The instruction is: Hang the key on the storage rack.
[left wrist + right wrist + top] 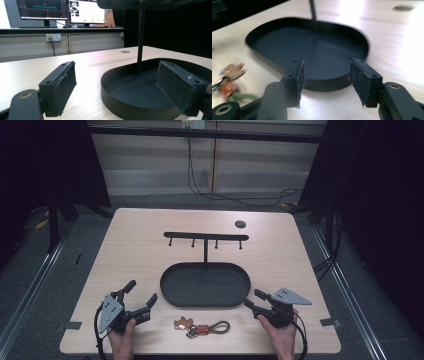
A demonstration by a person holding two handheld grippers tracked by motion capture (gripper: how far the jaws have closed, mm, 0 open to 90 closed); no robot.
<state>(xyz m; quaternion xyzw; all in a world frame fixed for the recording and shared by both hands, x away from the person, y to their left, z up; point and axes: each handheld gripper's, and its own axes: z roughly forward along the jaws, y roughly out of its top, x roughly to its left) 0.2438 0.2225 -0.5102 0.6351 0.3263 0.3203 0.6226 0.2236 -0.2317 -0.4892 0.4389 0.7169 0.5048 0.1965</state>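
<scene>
1. A keyring with a brown tag, a red clip and an olive-green cord loop (202, 326) lies on the pale wooden tabletop (130, 250), near its front edge, between the two hands.
2. The left claw (140, 296) rests on the tabletop to the left of the keyring, its jaws spread wide and holding nothing.
3. The right claw (254, 299) sits to the right of the keyring, jaws parted and empty, pointing toward the tray.
4. The black oval metal tray (172, 272) lies just behind the keyring; a thin post rises from its far rim and carries a black bar with four pegs (205, 236).
</scene>
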